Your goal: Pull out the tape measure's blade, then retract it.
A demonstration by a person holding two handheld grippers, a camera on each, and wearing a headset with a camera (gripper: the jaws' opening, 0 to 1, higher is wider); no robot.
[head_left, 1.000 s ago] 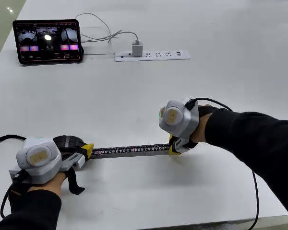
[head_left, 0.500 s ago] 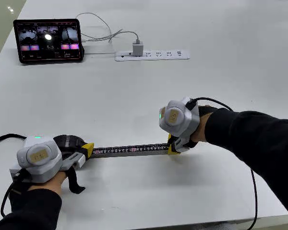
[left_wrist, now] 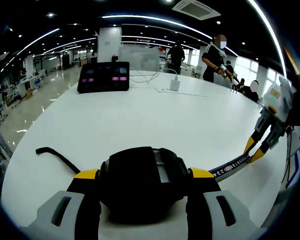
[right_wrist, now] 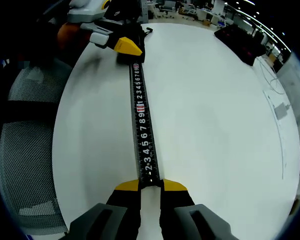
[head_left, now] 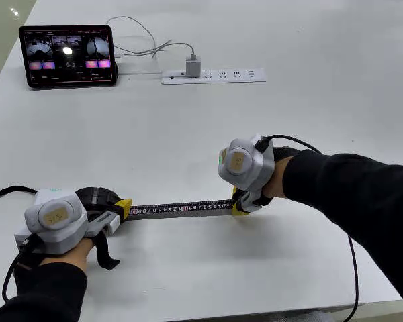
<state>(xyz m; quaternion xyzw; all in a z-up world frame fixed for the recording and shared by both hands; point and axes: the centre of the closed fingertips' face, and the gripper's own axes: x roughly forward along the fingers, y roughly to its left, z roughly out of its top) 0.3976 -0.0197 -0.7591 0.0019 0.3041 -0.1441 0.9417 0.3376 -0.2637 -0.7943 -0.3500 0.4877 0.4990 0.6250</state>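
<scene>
While anchoring the tape measure's case (head_left: 97,198) on the worktop (head_left: 208,134) in the clenched left hand-held gripper (left_wrist: 144,175), pinches the blade tip (right_wrist: 148,172) with the right hand-held gripper (right_wrist: 150,186) (jaws closed) to hold it taut.

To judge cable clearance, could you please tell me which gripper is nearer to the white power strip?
Right. The right gripper, pinching the blade tip, sits nearly straight out from the power strip; the left gripper, clamping the tape measure case, is farther off toward the left.
</scene>
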